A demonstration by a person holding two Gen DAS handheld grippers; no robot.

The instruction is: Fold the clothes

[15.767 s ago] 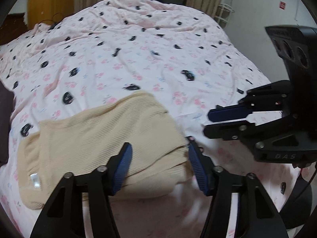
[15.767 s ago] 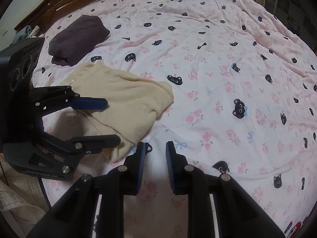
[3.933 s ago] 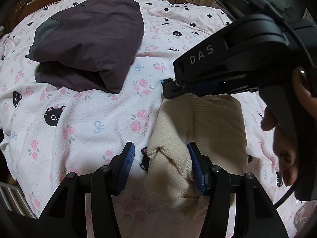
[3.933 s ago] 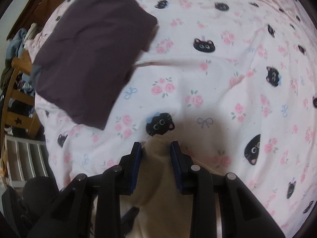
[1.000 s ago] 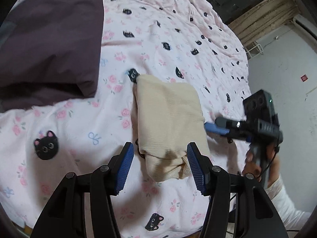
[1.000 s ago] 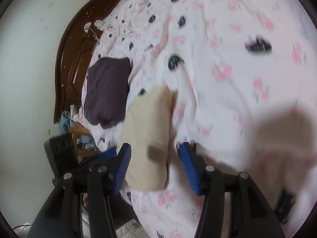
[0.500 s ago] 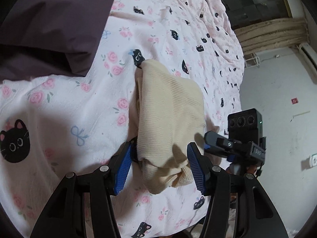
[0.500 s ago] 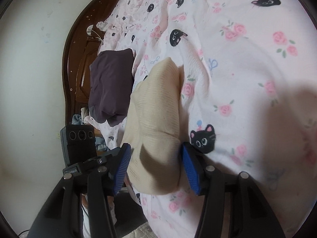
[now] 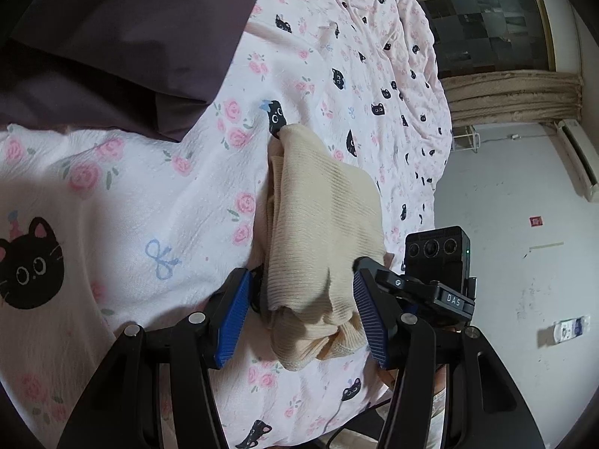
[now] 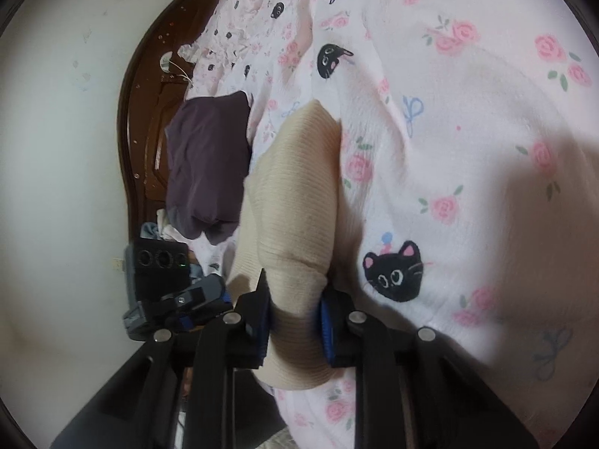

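Right wrist: right hand-held gripper apparently clamps folded beige garment; left hand-held gripper spread, straddling it.

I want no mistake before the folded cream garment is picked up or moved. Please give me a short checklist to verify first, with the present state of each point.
1. Right gripper closed on the cream garment: ok, both pads press one end of the bundle.
2. Left gripper closed on the garment's other end: not ok, the jaws stand open with cloth between them.
3. Fold kept tidy: not ok, loose edges hang out at the end near the left gripper.
4. Dark folded garment apart from the cream one: cannot tell; it lies close beside it.
5. Bedsheet not caught by the right pads: cannot tell, the contact is hidden.
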